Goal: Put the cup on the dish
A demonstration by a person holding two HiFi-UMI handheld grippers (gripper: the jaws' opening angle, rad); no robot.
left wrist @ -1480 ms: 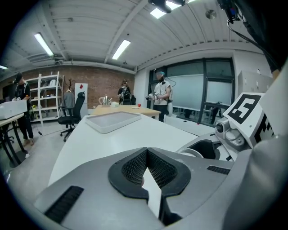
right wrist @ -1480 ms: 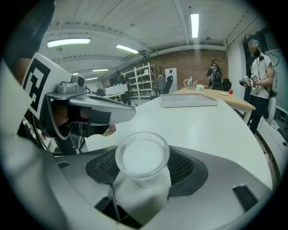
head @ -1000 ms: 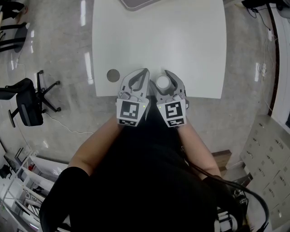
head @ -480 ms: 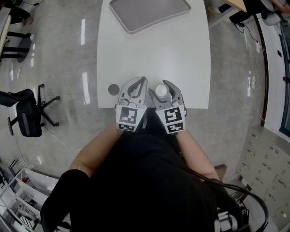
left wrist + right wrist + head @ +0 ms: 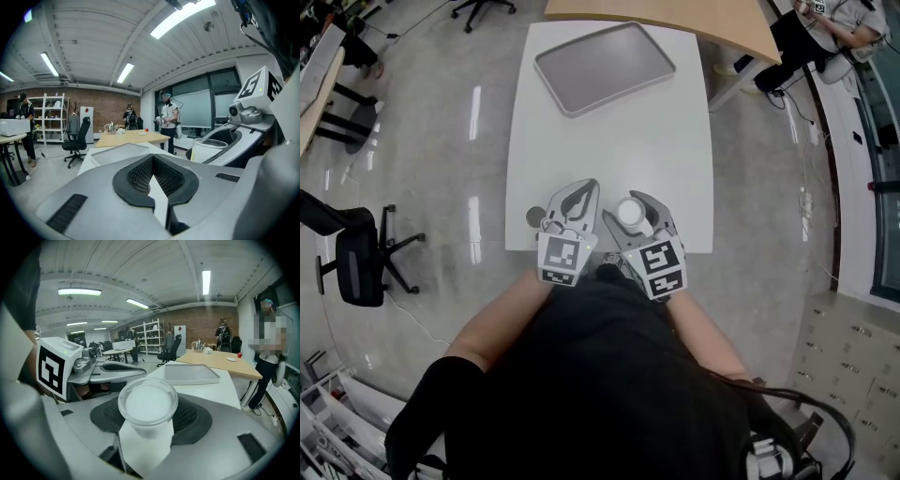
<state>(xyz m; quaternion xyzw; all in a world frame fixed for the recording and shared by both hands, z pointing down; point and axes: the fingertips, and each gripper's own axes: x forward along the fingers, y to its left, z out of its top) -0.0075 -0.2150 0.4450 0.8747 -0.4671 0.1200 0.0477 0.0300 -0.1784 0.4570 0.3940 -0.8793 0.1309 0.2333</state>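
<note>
The right tongs [image 5: 628,204] are clamped on a translucent white plastic cup [image 5: 147,405], which stands upright between their black pads, over the near edge of the white worktop [image 5: 609,141]. Just to its left, the left tongs [image 5: 587,187] are closed on nothing. The grey rectangular dish [image 5: 605,66] lies well apart, at the worktop's far end.

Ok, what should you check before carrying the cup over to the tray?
1. Cup clamped in the right gripper: ok.
2. Cup empty or full: cannot tell.
3. Gray tray at the far end holds nothing: ok.
4. Table between cup and tray is bare: ok.
5. Left gripper shut, empty, beside the cup's path rather than in it: ok.
</note>
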